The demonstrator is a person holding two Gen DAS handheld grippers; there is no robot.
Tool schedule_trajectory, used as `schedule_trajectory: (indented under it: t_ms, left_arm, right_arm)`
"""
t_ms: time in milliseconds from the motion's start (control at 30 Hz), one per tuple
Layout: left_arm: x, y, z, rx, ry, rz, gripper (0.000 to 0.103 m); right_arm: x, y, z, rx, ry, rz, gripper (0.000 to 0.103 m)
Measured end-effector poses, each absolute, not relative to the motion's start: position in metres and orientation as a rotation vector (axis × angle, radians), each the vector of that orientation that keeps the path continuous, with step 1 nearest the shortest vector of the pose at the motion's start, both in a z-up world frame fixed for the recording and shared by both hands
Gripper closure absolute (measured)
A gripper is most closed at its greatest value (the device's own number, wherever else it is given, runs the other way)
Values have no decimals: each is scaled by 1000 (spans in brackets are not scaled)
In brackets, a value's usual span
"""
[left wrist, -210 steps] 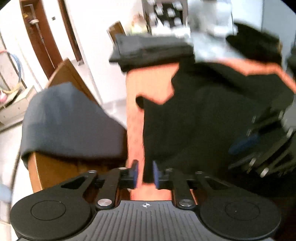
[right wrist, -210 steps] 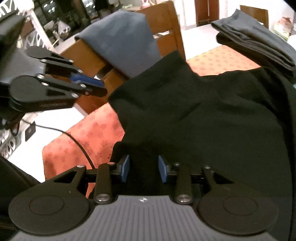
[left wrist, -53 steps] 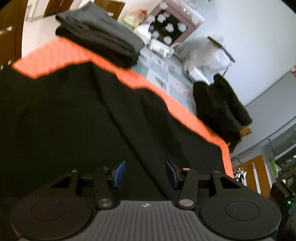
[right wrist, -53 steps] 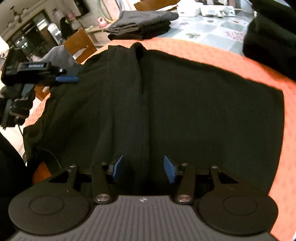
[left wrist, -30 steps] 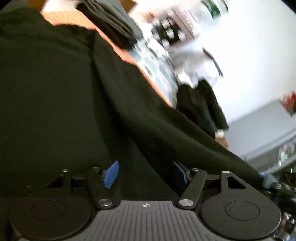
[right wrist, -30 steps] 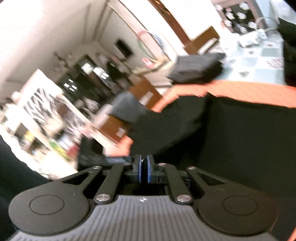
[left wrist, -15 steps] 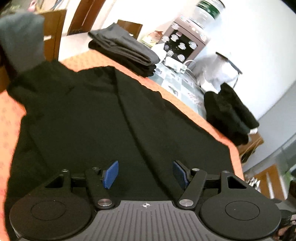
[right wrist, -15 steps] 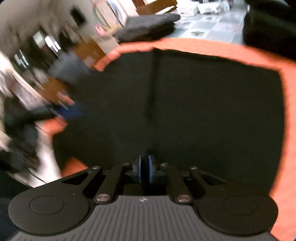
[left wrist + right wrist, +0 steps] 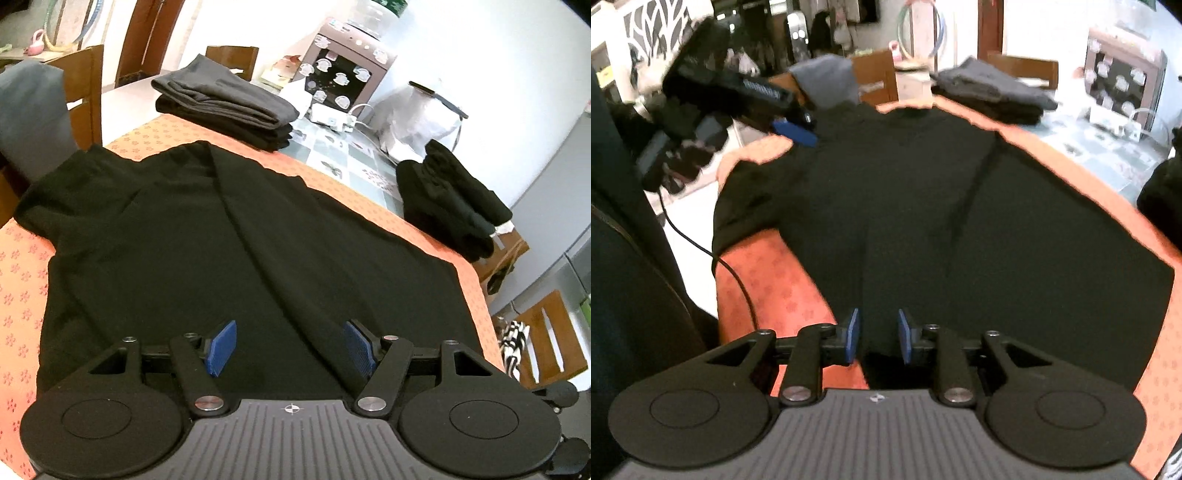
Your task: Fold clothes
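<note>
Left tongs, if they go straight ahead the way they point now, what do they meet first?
Most likely the black shirt spread on the orange tablecloth; the open left tongs hover right above it, though depth is unclear.

White walls [image 9: 498, 55], bright light. Wooden chairs [image 9: 83, 85] around table with orange floral cloth [image 9: 22, 258]. Wooden door [image 9: 147, 37] behind.

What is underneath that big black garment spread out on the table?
Under the black garment lies an orange patterned tablecloth, showing around its edges. Whatever sits beneath the garment's middle is covered and cannot be seen.
</note>
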State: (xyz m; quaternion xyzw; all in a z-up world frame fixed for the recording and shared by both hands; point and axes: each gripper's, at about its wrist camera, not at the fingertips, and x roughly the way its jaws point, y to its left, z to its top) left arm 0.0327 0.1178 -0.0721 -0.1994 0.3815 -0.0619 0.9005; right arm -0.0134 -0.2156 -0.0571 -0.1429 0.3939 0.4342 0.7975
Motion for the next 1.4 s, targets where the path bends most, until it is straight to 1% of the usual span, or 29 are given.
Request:
schedule_trajectory:
  t_ms: [67, 167, 200, 367, 400, 467, 500, 533, 700, 800, 1033, 1100, 1167, 1267, 1333, 1400]
  left_arm:
    - [29, 113, -70, -397, 784, -137, 35]
    - [24, 107, -69, -378, 783, -150, 35]
    - [22, 106, -69, -374, 783, -153, 35]
    - [12, 101, -67, -380, 792, -167, 35]
    - [10, 101, -67, -382, 793, -173, 35]
    - [5, 99, -66, -378, 801, -187, 35]
    - [3, 99, -66, -377, 805, -194, 35]
    - [1, 98, -66, -372, 808, -202, 35]
    - [-6, 88, -71, -276, 815, -260, 35]
    - [-10, 85, -81, -312, 830, -313, 35]
    - [-9, 113, -98, -788, 785, -389, 35]
    - [-4, 118, -100, -835, 777, -368, 35]
    - [1, 120, -99, -826, 765, -348, 35]
    - [8, 121, -96, -798, 760, -317, 35]
    - [12, 121, -96, -769, 770, -310, 35]
    - [17, 120, -95, -730, 783, -311, 35]
  right_arm:
    - [-15, -219, -58, -298, 841, 934, 75]
    - [-19, -228, -56, -283, 820, 960, 68]
    - [-19, -229, -58, -285, 830, 966, 63]
    - [-11, -221, -75, -277, 927, 951, 63]
    - [-8, -219, -79, -257, 943, 936, 64]
    - [-2, -218, -84, -205, 974, 890, 81]
    - [1, -218, -86, -180, 991, 867, 97]
    - [3, -218, -84, -156, 998, 860, 98]
    - [7, -220, -59, -43, 1002, 902, 98]
    - [10, -221, -43, 25, 1002, 927, 98]
    - [16, -223, -8, 184, 1001, 981, 98]
    - [14, -219, -3, 169, 1001, 987, 98]
    - [10, -215, 1, 99, 995, 971, 98]
    - [2, -210, 0, -56, 1003, 932, 89]
    - [-3, -209, -2, -124, 1011, 918, 67]
    - [-7, -212, -6, -141, 1010, 898, 62]
